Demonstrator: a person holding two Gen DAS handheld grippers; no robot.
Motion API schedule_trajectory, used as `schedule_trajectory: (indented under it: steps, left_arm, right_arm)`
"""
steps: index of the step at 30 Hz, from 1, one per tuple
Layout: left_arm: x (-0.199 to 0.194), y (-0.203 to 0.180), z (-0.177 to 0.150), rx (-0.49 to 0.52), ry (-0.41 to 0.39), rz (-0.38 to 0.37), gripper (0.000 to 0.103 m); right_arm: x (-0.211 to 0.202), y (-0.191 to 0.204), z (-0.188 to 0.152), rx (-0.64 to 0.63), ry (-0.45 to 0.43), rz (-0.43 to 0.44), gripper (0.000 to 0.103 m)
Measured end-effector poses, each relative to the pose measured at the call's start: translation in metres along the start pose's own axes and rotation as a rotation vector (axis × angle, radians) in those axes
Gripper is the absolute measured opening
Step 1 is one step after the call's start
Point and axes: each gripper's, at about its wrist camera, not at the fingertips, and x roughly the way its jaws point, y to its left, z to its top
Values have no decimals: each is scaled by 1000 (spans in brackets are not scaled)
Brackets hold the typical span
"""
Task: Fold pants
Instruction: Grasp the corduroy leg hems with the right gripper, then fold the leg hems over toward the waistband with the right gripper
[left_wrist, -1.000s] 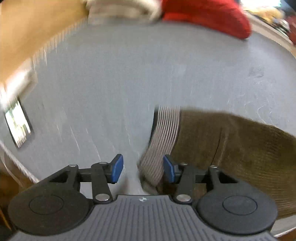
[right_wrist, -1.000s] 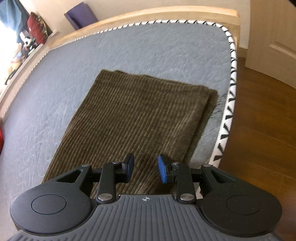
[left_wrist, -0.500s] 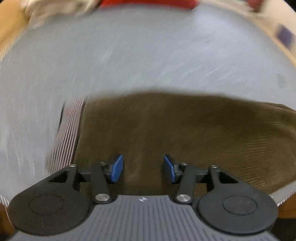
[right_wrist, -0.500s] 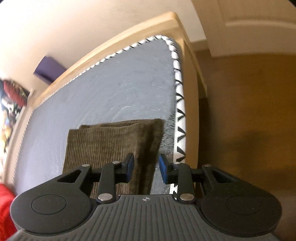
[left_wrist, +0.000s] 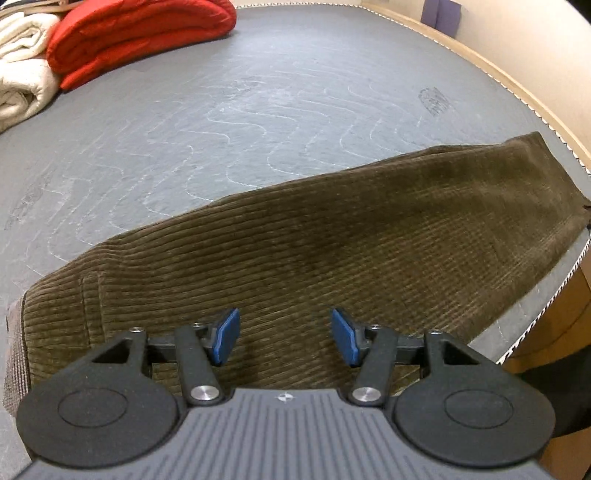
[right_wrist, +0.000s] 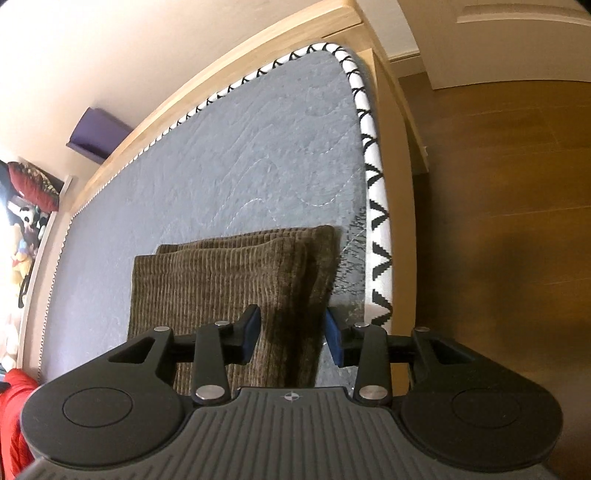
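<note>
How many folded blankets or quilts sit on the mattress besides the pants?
2: a red quilt at the far-left corner in the left wrist view, and a cream blanket beside it; more may lie off-frame.

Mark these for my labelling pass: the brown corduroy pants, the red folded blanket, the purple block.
brown corduroy pants (left_wrist: 332, 236), left wrist view, mid leg.
red folded blanket (left_wrist: 140, 33), left wrist view, top fold.
purple block (right_wrist: 98, 134), right wrist view, front face.

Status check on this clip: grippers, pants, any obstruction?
Left hand-held gripper and right hand-held gripper both opening, empty, over pants. Pants flat on mattress. Nothing in the way.
</note>
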Motion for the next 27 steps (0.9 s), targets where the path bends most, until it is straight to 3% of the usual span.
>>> schedule_trajectory:
  steps: [4,5,6,7,10,14,17,20,22,24,27]
  left_arm:
    - [-1,7,5,-22,0,-3,61]
    - [0,10,5,-27,-4,-2,61]
    - [-3,13,5,-33,-7,-1,61]
    - [-6,16,7,-41,-13,1,61]
    - [-12,23,10,-64,-29,8,61]
    - [-21,37,12,-120,-48,35,61]
    - [-28,52,11,-187,-51,38,61]
    - [-35,66,8,-239,-56,39,61]
    - [-40,74,6,-263,-61,53,61]
    - [-44,82,3,-290,-63,56,61]
    - [-48,95,-2,-329,-57,53,61]
  right_arm:
    - [6,4,-1,-5,-17,-14,39]
    - [6,7,-1,-32,-31,-29,36]
    - [5,9,-3,-57,-46,-46,21]
    - [4,12,-4,-74,-60,-65,16]
    - [-6,24,-6,-86,-104,-53,13]
    - [-46,81,-30,-293,-230,1,12]
    - [-99,149,-91,-665,-374,94,12]
    - [-155,192,-187,-1016,-486,323,12]
    - [-186,199,-264,-1236,-496,485,13]
    - [-201,193,-329,-1400,-403,603,13]
    - [-195,168,-427,-1689,-98,660,14]
